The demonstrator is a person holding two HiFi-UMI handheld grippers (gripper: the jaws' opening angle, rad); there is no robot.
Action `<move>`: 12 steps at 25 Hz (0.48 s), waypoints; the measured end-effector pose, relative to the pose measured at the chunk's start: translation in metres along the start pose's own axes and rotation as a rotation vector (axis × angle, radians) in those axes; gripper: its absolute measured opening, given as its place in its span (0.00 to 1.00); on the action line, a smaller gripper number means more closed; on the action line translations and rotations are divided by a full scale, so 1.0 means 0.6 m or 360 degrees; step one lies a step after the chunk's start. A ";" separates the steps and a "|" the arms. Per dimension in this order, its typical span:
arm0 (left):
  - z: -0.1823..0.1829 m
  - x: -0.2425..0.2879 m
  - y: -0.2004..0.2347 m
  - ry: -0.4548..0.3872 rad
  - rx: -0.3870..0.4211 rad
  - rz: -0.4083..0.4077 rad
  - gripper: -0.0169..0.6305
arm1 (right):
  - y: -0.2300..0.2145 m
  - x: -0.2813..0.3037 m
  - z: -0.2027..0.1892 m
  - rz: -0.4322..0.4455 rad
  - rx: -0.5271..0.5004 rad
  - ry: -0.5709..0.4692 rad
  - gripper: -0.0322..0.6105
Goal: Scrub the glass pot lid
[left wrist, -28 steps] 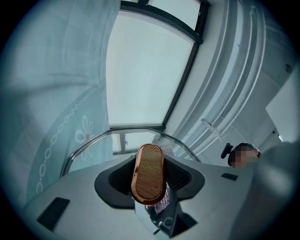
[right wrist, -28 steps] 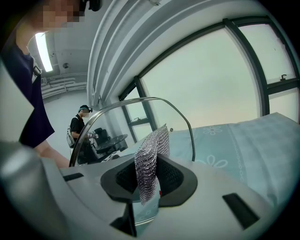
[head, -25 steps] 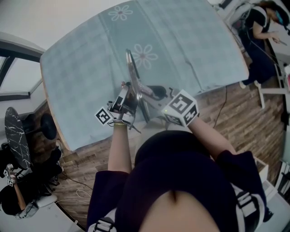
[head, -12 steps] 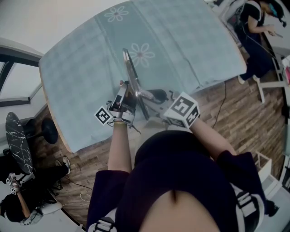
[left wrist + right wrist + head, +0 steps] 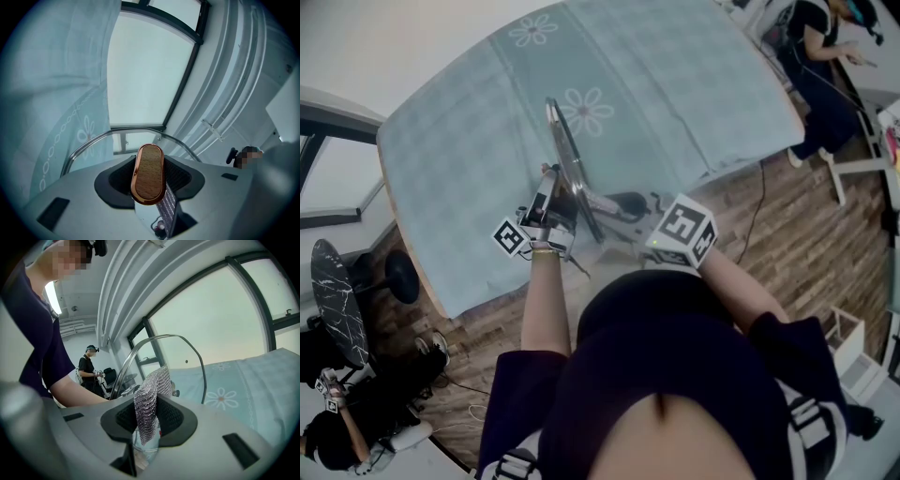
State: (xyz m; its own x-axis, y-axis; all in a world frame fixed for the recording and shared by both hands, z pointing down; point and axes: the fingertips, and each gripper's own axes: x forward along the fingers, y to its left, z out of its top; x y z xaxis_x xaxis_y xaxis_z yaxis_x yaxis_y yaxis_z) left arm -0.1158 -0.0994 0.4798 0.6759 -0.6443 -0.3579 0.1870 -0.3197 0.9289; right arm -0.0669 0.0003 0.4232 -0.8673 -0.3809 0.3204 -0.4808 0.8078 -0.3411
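The glass pot lid point(image 5: 565, 159) stands on edge above the cloth-covered table, its steel rim point(image 5: 92, 143) arching over the jaws in the left gripper view. My left gripper point(image 5: 547, 202) is shut on the lid's wooden, copper-edged handle point(image 5: 149, 174). My right gripper point(image 5: 602, 200) comes from the lid's other side, shut on a chainmail scrubber point(image 5: 151, 401). The scrubber lies against the glass point(image 5: 187, 364). Through the glass it also shows in the left gripper view as silver mesh point(image 5: 167, 204).
A pale blue-green cloth with flower prints point(image 5: 675, 84) covers the table, whose wooden edge point(image 5: 412, 262) runs along the left. A black stool point(image 5: 398, 277) stands on the plank floor at left. A person point(image 5: 820, 56) works at a desk at the far right.
The lid and both grippers have shifted a little to the left and farther over the table. Both grips look the same.
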 end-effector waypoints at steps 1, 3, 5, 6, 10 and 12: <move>0.001 0.000 0.000 0.0000 -0.0002 0.0001 0.29 | 0.002 -0.002 -0.004 0.0007 -0.0008 0.0008 0.17; 0.002 0.000 0.001 0.0003 -0.0004 0.0005 0.29 | 0.006 -0.005 -0.011 0.0018 -0.0020 0.0019 0.17; 0.002 0.000 0.001 0.0009 -0.0004 0.0007 0.29 | 0.011 -0.008 -0.009 0.0022 -0.0008 0.0016 0.17; 0.002 0.000 0.000 0.0012 -0.0003 0.0005 0.29 | 0.013 -0.010 -0.008 0.0019 -0.0002 0.0022 0.17; 0.000 0.001 -0.001 0.0017 0.0002 0.0001 0.29 | 0.020 -0.020 -0.011 0.0031 -0.0001 0.0035 0.17; 0.000 0.000 0.000 0.0016 0.0002 0.0004 0.29 | 0.023 -0.024 -0.018 0.0038 0.0001 0.0053 0.17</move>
State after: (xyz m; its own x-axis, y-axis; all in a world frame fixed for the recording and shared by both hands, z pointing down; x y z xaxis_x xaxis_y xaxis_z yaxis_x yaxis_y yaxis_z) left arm -0.1158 -0.0996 0.4796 0.6835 -0.6379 -0.3548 0.1845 -0.3193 0.9295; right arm -0.0598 0.0219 0.4231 -0.8739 -0.3463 0.3412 -0.4600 0.8163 -0.3495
